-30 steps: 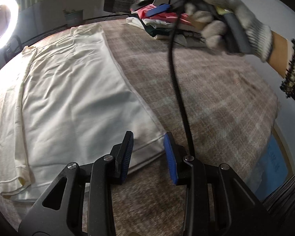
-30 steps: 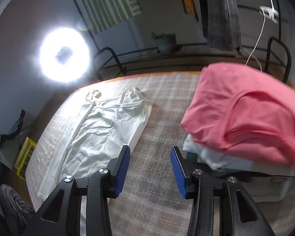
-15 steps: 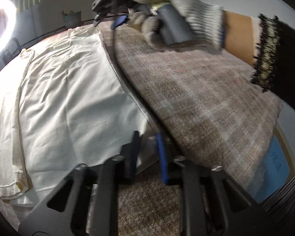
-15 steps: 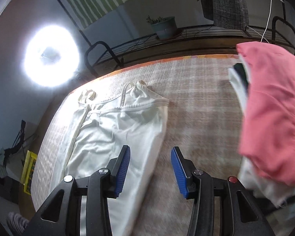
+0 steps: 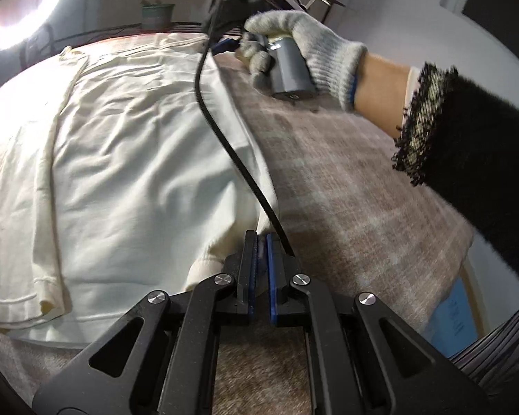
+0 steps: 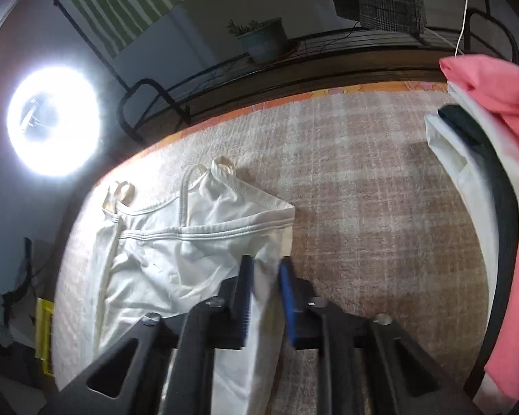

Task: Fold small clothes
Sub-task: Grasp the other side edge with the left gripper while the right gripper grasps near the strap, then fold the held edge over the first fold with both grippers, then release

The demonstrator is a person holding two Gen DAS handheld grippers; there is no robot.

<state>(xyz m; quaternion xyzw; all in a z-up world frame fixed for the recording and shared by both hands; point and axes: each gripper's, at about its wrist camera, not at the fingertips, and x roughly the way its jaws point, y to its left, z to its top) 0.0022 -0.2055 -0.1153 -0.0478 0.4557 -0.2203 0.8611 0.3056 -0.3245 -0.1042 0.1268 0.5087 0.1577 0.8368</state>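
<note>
Your white top (image 5: 131, 159) is a thin, soft knit w/ narrow straps (image 6: 190, 180) and a stitched band along the neckline; it lies spread lengthwise on the counter (image 5: 346, 186), which is covered in a fuzzy plaid cloth of brown and cream. The fabric is lightly rumpled, creases running toward both grips, and a ribbed hem shows at the near end.

Your left gripper (image 5: 261, 242) has its blue-padded jaws pressed nearly together on the near right corner of the top, lifting a small fold of the hem off the cloth. A black cable (image 5: 225, 138) runs from it across the top toward your gloved right hand (image 5: 294, 52) (grey knit glove, black fuzzy sleeve behind it).

Your right gripper (image 6: 264, 276) sits at the far end, on the top's right edge just below the neckline; its jaws are partly closed w/ a strip of fabric between them, but motion blur hides whether they grip it.

A stack of folded clothes (image 6: 494, 173), pink on top over black and white layers, stands to the right, well apart. A ring light (image 6: 52, 124) glares at left.
</note>
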